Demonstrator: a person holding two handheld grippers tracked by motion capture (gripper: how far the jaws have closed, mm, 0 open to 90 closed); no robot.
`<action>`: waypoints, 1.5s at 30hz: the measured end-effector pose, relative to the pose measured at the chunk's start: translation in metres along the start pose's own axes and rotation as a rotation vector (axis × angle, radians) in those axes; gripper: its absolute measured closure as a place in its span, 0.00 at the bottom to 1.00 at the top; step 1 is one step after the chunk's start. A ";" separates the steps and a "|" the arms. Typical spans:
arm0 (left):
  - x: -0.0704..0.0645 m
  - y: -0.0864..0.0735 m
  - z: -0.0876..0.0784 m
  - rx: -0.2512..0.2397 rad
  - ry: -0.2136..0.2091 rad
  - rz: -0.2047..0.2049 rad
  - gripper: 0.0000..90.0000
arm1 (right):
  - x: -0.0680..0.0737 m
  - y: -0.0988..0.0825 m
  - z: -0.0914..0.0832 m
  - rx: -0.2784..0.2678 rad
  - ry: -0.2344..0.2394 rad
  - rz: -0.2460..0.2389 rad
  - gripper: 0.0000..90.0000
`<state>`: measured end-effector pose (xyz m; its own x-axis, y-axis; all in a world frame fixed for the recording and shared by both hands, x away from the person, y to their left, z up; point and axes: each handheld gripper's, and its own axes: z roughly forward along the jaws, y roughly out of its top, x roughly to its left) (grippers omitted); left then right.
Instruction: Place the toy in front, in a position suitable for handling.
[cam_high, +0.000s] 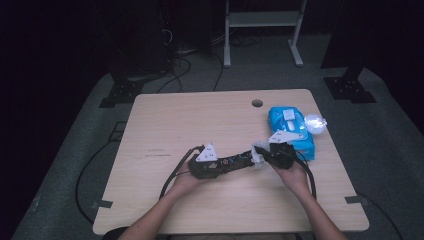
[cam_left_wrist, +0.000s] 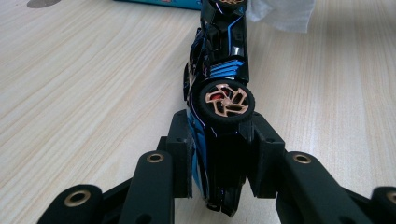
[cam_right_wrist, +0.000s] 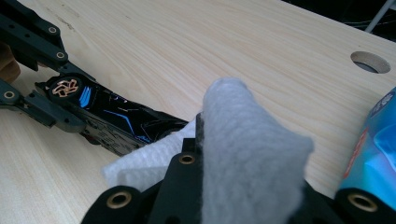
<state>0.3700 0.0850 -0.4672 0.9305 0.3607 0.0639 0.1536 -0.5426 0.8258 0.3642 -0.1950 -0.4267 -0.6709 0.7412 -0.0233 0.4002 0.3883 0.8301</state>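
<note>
Left tool (cam_left_wrist: 219, 154) is pinching the black toy car w/ blue stripes and copper-spoke wheels (cam_left_wrist: 219, 79) at one end, holding it on its side just above the light wood-grain counter (cam_high: 200, 120). Right tool (cam_right_wrist: 224, 186) is clamping a white wipe (cam_right_wrist: 243, 154), which is touching the car's other end. Blue plastic wipes pack (cam_high: 292, 127) is sitting just beyond the car on the right-tool side, near the counter edge.
</note>
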 end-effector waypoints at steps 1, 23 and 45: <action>0.000 0.000 0.000 -0.003 -0.001 -0.002 0.74 | -0.001 0.000 0.000 0.000 -0.001 0.004 0.93; 0.001 0.000 0.000 0.004 -0.004 0.001 0.74 | -0.003 0.000 -0.003 -0.025 0.028 0.023 0.93; 0.003 0.000 -0.001 0.006 0.004 -0.002 0.74 | 0.047 0.014 0.022 -0.002 0.113 -0.111 0.94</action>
<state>0.3720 0.0871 -0.4663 0.9289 0.3647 0.0645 0.1576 -0.5468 0.8223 0.3521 -0.1431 -0.4279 -0.7770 0.6273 -0.0520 0.3184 0.4630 0.8272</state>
